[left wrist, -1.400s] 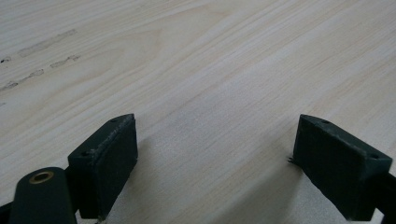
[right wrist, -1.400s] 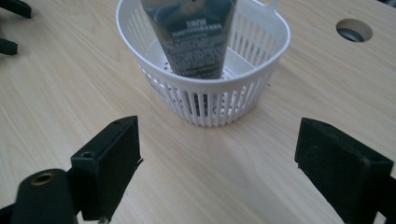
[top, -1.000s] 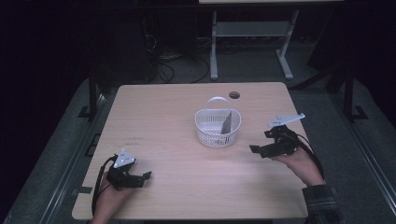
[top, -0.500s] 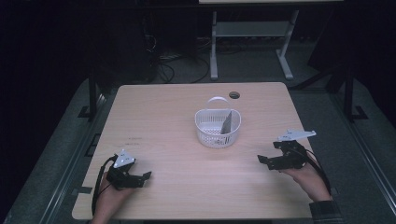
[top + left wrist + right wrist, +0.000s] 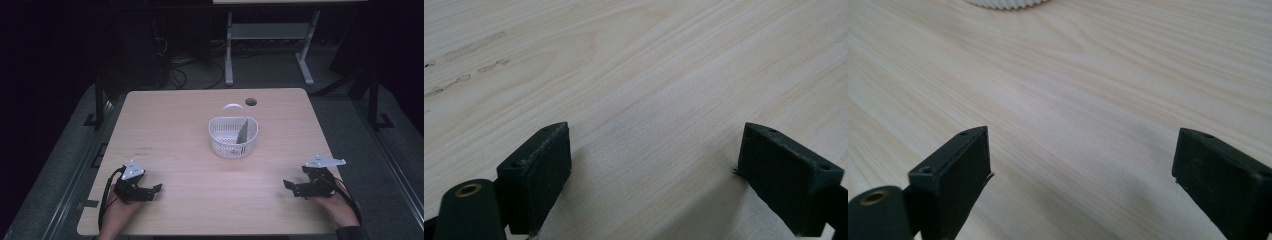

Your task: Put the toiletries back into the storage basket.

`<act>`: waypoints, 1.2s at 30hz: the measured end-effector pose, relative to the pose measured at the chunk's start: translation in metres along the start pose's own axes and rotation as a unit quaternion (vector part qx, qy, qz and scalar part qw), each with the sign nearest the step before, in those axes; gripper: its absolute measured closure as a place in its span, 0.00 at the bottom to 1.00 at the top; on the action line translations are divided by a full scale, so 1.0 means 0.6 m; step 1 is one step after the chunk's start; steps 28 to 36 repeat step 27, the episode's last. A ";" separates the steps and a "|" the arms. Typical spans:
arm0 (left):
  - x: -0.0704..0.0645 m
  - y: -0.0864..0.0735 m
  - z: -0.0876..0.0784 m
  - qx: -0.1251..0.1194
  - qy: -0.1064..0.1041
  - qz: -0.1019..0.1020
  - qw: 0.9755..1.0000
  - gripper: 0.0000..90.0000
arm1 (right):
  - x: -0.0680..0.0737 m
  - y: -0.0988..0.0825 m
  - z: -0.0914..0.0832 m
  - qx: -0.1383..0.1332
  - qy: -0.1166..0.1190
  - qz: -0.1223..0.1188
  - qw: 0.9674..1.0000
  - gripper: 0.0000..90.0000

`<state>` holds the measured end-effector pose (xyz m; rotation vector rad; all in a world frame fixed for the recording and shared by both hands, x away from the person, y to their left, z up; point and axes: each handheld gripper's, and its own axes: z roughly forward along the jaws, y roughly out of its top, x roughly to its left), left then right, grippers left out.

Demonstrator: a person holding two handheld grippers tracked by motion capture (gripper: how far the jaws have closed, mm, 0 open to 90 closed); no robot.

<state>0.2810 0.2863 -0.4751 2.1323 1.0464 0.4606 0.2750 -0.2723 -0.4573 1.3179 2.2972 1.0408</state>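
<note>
On the wooden table (image 5: 170,130) there are two grippers and one basket. At the near left corner the left gripper (image 5: 156,189) rests low over the wood, its jaws spread wide with nothing between them but bare tabletop. Toward the far middle stands the single white basket (image 5: 233,136), with one handle arched over its far rim and one dark divider upright inside. At the near right the right gripper (image 5: 288,185) sits low over the table, well apart from the basket; its jaws have just been opening and stand wide, holding nothing.
</note>
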 end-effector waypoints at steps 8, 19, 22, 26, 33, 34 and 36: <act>0.000 0.000 0.000 0.000 0.000 0.000 1.000 0.15 | -0.007 -0.029 0.006 0.002 -0.027 0.000 1.000 0.07; 0.000 0.000 0.000 0.000 0.000 0.000 1.000 0.15 | -0.007 -0.048 0.011 0.006 -0.048 -0.003 0.999 0.03; 0.000 0.000 0.000 -0.001 0.000 0.000 1.000 0.15 | -0.007 -0.048 0.011 0.007 -0.048 -0.001 0.999 0.02; 0.000 0.000 0.000 0.000 0.000 0.000 1.000 0.15 | -0.008 -0.048 0.011 0.009 -0.051 0.004 0.999 0.02; 0.000 0.000 0.000 0.000 0.000 0.000 1.000 0.15 | -0.008 -0.048 0.011 0.008 -0.051 0.004 0.999 0.02; 0.000 0.000 0.000 0.000 0.000 0.000 1.000 0.15 | -0.008 -0.048 0.011 0.008 -0.051 0.004 0.999 0.02; 0.000 0.000 0.000 0.000 0.000 0.000 1.000 0.15 | -0.008 -0.048 0.011 0.008 -0.051 0.004 0.999 0.02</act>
